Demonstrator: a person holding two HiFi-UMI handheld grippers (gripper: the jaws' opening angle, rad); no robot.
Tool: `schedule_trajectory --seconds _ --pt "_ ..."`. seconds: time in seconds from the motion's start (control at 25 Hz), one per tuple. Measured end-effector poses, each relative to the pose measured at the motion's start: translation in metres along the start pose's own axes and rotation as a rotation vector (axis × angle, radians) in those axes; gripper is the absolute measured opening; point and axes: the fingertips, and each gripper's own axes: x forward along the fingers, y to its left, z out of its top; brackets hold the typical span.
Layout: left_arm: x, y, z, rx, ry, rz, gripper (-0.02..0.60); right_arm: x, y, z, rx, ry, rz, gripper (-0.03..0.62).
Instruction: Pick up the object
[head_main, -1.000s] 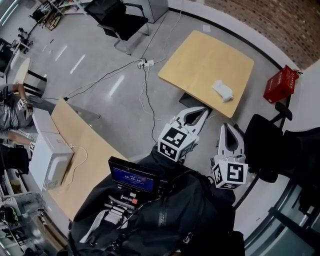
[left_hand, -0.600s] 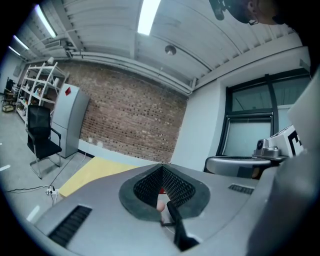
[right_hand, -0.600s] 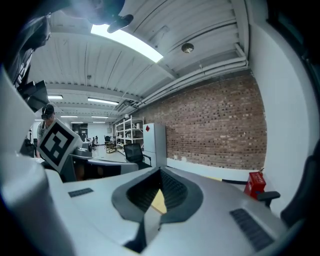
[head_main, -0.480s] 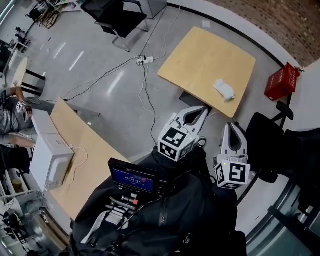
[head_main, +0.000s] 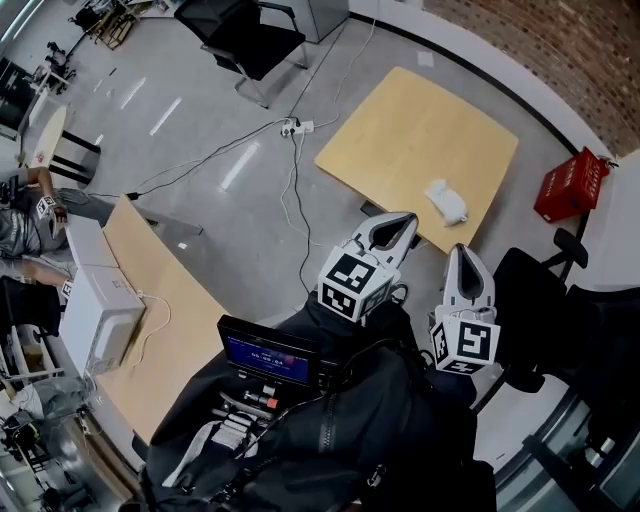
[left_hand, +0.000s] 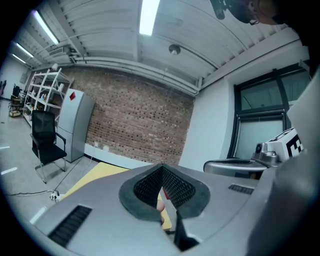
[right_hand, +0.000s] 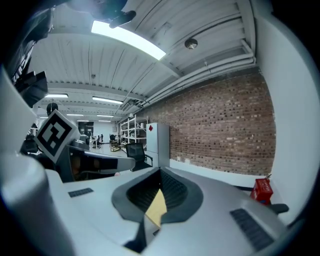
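Observation:
A small white object (head_main: 446, 200) lies near the front edge of a light wooden table (head_main: 420, 120). My left gripper (head_main: 403, 220) is shut and empty, its tip just short of the table's near edge, left of the object. My right gripper (head_main: 463, 251) is also shut and empty, below the object and off the table. In the left gripper view the jaws (left_hand: 162, 170) meet at the tip, with a strip of the yellow table (left_hand: 100, 172) beyond them. The right gripper view has its closed jaws (right_hand: 159, 172) showing only a wedge of table (right_hand: 157, 207) through the gap.
A red box (head_main: 570, 185) stands on the floor right of the table. A black chair (head_main: 540, 300) is close to my right gripper. A power strip with cables (head_main: 295, 127) lies on the floor. A second desk (head_main: 160, 300) holds a white box (head_main: 95, 320).
Both grippers have moved forward toward the table's near edge. They stay shut and empty. The white object has not moved.

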Motion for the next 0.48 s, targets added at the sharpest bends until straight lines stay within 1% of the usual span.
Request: schedule_trajectory --seconds 0.24,0.36,0.48 --pt "0.045 0.015 0.015 0.010 -0.003 0.035 0.000 0.029 -0.054 -0.005 0.023 0.018 -0.028 0.002" --pt "0.067 0.023 0.015 0.005 0.018 0.049 0.000 0.042 -0.078 -0.008 0.048 0.018 -0.042 0.003" --pt "0.086 0.033 0.015 0.008 0.036 0.075 0.000 0.056 -0.098 -0.012 0.071 0.023 -0.037 0.003"
